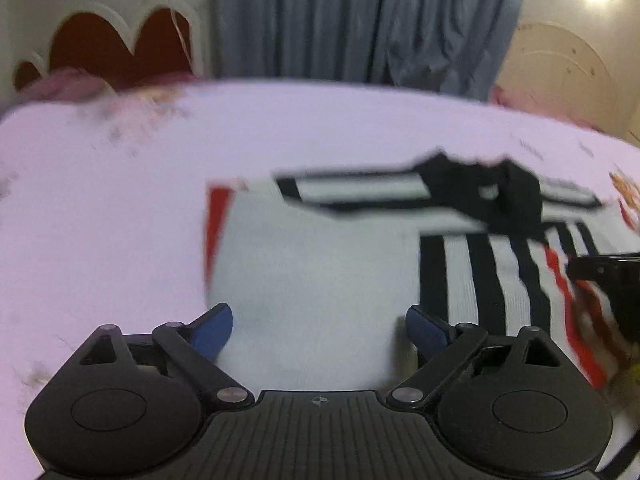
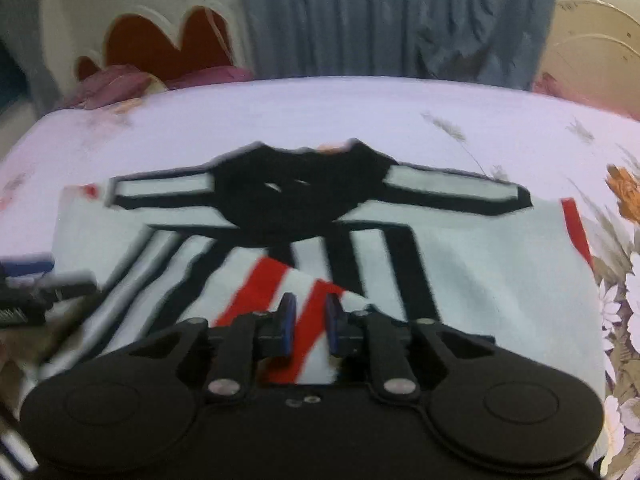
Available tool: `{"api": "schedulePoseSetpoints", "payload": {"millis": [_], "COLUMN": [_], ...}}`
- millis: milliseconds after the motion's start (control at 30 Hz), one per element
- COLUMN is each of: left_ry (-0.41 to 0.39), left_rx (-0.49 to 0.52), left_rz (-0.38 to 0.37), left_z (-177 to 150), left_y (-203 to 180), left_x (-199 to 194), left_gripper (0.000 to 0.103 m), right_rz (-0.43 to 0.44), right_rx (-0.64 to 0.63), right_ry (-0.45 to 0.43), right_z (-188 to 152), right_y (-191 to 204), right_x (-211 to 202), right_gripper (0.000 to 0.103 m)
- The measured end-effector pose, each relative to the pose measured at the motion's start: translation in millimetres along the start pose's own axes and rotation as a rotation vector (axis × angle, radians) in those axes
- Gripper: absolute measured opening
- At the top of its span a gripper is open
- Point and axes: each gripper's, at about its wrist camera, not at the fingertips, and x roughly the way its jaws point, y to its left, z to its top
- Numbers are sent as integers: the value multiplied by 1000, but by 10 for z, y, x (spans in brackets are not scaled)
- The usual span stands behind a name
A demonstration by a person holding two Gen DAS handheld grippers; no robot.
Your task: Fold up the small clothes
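Shirt (image 2: pixel 460 280), white with black and red stripes, flat on bed (image 2: pixel 360 120), collar toward far edge. Left tongs (image 1: pixel 319 326) spread wide, empty, over plain white part. Right tongs (image 2: pixel 311 312) nearly pressed together over folded red-striped flap; pinch unclear. Soft, light, floppy; best gripped at hem corners or fold edge.

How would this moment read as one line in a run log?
stage: mid-fold | item: white jersey with black and red stripes, flat on pale floral bedsheet | left gripper: open, empty | right gripper: narrow gap, grip unclear

Motion blur smears the shirt (image 1: pixel 320 272); its right side is cut off.
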Motion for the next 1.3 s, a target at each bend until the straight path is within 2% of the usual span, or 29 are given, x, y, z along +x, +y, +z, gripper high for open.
{"api": "schedulePoseSetpoints", "payload": {"millis": [67, 133, 233, 300, 333, 433, 467, 500, 567, 633, 667, 700, 767, 800, 833, 900, 967, 1000, 1067, 1133, 1167, 1200, 1267, 1300], "left_ry": [-91, -122, -71, 40, 21, 32, 1, -43, -87, -115, -120, -122, -108, -82, -50, -74, -71, -68, -49, -58, -76, -85, -85, -58], "left_rx": [5, 22, 68, 51, 46, -9, -10, -5, -52, -52, -36, -22, 34, 70, 103, 96, 95, 93, 88, 77, 77, 81, 115, 142], "left_rz": [-11, -23, 14, 31, 15, -2, 32, 45, 0, -48, -54, -61, -48, -18, 2, 15, 23, 28, 39, 57, 47, 29, 4, 8], "left_z": [65, 187, 354, 320, 300, 302, 289, 257, 171, 47, -30, -101, -280, -352, -398, -480, -554, -578, -587, -539, -526, -518, -566, -616], "left_y": [2, -23, -20, 111, 142, 267, 270, 253, 195, 3, -141, -269, -507, -563, -555, -375, -175, -122, -104, -157, -216, -280, -444, -512], "left_x": [-125, -95, 184, 465, 518, 493, 385, 249, 5, -172, -237, -268, -289, -233, -184, -276, -374, -403, -410, -446, -482, -521, -559, -510], "left_gripper": [93, 93, 93, 95, 103, 103, 102, 102, 102, 99, 97, 96, 94, 93, 93, 93, 93, 94, 94, 94, 94, 94, 94, 94], "right_rz": [-17, -3, -28, -110, -104, -93, -99, -97, -62, -2, 38, 65, 86, 61, 37, 20, -111, -145, -114, -136, -131, -110, -101, -97], "right_rx": [5, 10, -20, -28, -6, 13, 15, 18, 15, 0, -7, -21, -94, -145, -185, -174, -126, -79, -18, -35, -42, -52, -64, -55], "right_ry": [-57, -61, -35, 17, 8, 9, 5, -11, -63, -59, -43, -32, -6, -6, -11, -11, -21, -23, -9, -3, -22, -45, -49, -39], "right_z": [87, 175, 263, 270, 261, 280, 281, 274, 212, 123, 66, 11, -129, -207, -259, -259, -234, -243, -270, -251, -250, -264, -339, -405], "right_y": [-2, 6, 75, 48, -6, -35, -24, -8, 68, 190, 263, 336, 536, 616, 632, 465, 151, -65, -312, -251, -172, -81, 49, 59], "right_x": [-87, -35, 153, 338, 367, 331, 278, 215, 28, -52, -59, -64, -38, -15, -1, -10, -68, -104, -163, -214, -267, -325, -378, -369], "right_gripper": [24, 24, 21, 20, 20, 22, 28, 45, 57, 44, 34, 28, 29, 23, 23, 23, 17, 16, 16, 19, 31, 36, 34, 32]}}
